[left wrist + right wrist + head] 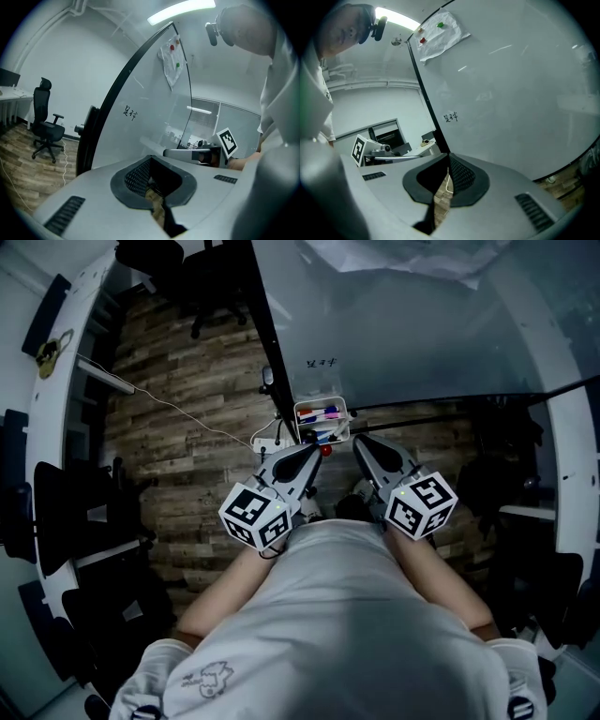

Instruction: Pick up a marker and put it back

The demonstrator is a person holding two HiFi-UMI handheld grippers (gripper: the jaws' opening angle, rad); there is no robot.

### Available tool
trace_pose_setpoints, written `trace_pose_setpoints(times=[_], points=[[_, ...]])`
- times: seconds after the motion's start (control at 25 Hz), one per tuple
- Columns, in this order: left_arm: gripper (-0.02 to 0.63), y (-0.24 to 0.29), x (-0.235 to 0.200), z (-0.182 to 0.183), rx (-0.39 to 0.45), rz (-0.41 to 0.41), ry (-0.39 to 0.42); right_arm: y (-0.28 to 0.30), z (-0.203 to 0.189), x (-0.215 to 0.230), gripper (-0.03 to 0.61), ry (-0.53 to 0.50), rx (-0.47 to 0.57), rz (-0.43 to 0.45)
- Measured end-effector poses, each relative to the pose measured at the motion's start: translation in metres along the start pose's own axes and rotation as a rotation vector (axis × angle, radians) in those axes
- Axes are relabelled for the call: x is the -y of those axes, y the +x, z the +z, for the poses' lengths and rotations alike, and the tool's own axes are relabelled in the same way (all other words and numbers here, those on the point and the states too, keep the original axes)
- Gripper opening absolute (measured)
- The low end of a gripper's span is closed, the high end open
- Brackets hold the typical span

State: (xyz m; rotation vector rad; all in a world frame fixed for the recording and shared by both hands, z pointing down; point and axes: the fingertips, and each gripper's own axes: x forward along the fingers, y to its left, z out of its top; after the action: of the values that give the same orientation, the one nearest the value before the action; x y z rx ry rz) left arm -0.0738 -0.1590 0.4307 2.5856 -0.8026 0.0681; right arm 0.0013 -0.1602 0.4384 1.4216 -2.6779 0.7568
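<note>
Wood planks of the floor (178, 409) fill the left side, and above them my left gripper (312, 456) hangs with its jaws pressed together and nothing between them. Just ahead, between my two tools, the white holder (322, 402) sits at the foot of the whiteboard (412, 324). The markers (325, 413) lie in it, none of them lifted out. On the right, my right gripper (361, 443) is likewise closed and empty. I judge the whole task is left to do: open one tool, take hold of a marker, lift it clear, then set it back in the holder.
</note>
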Motion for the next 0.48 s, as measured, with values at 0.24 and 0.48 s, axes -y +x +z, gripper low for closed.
trace_pose_setpoints(times=[0.24,0.48], points=[[0.005,0.014,-0.010,-0.006,-0.046,-0.009,-0.006,0.015,-0.007,0.019,0.012,0.047,-0.020,-0.013],[0.005,0.034,-0.022,-0.011,-0.076,0.015,-0.019,0.022,-0.012,0.042,0.014,0.063,-0.042,-0.026]])
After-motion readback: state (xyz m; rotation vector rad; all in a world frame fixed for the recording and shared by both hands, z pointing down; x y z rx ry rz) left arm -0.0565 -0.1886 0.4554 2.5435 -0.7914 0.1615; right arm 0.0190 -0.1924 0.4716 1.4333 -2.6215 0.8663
